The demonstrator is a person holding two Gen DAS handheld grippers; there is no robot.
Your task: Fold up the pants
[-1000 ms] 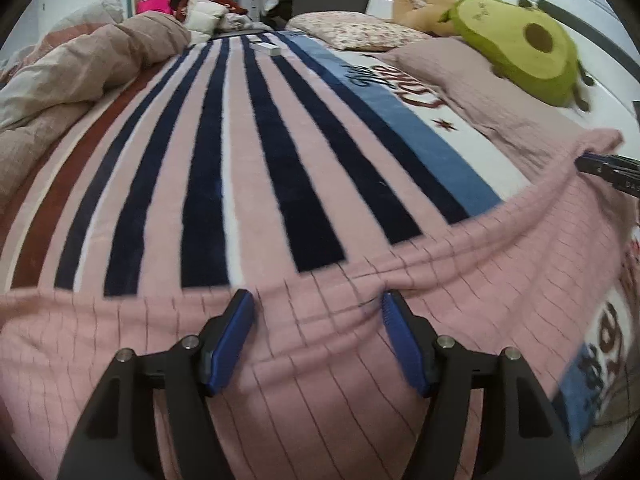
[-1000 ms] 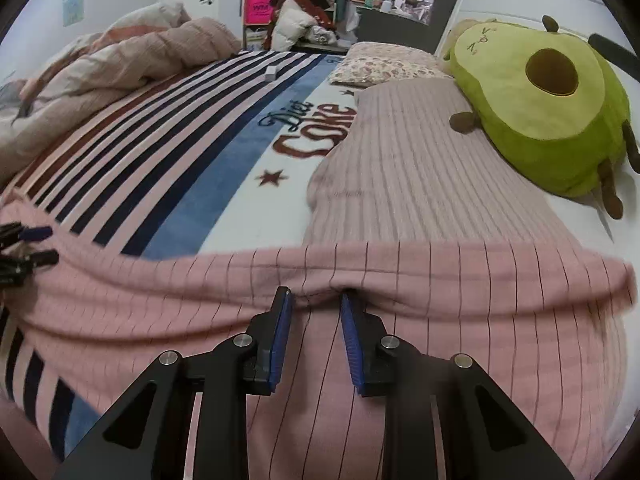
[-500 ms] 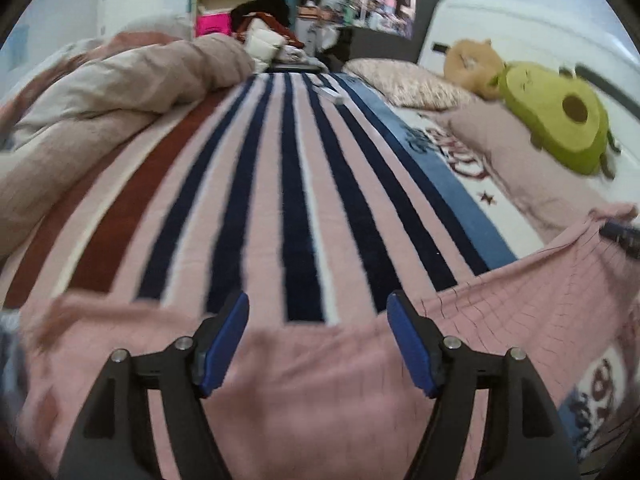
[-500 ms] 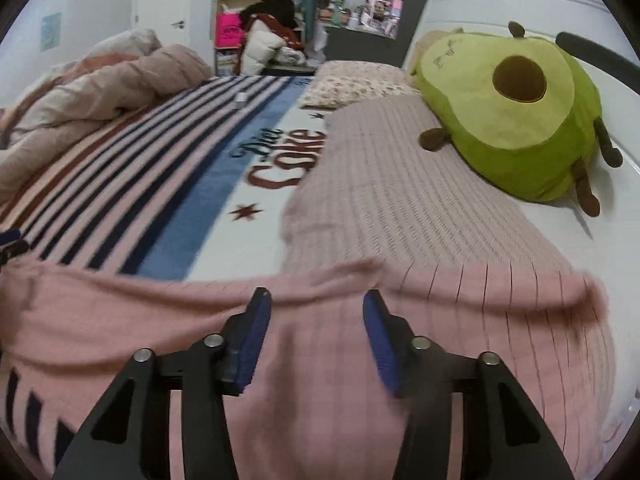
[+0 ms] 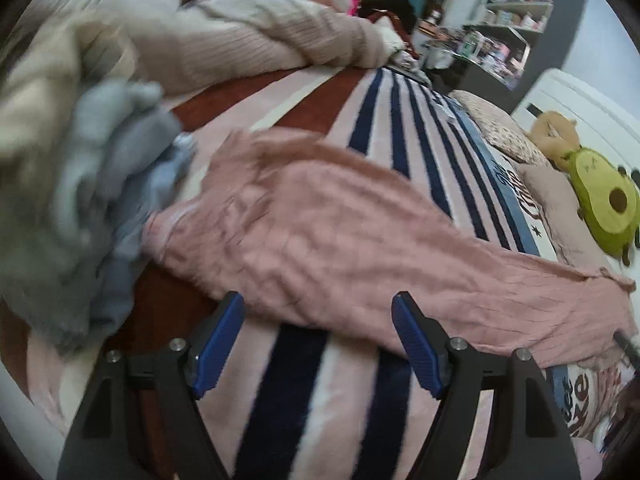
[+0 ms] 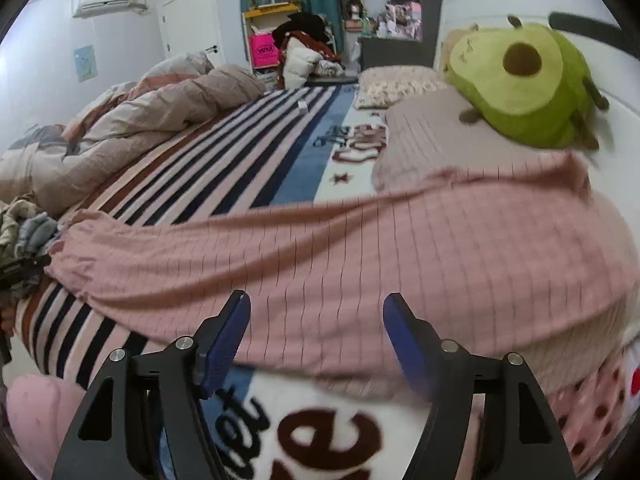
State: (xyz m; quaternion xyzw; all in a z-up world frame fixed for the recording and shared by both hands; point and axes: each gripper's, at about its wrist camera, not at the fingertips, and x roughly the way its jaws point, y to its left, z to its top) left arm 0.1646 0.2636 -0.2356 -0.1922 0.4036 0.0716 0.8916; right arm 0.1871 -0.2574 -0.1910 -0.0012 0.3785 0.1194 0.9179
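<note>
Blurring hides detail at upper left; my left gripper [image 5: 318,340] and right gripper [image 6: 316,340], jaws just widened, hold nothing above the pink pants [image 6: 360,248].

Pink pants [image 6: 360,248] across striped bed [image 6: 256,160]

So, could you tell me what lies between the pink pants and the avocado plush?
In the right wrist view, a mauve ribbed pillow lies between the pink pants and the avocado plush.

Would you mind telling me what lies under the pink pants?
The pants lie on the striped blanket, their right end over a beige pillow. Whatever else they cover is hidden.
</note>
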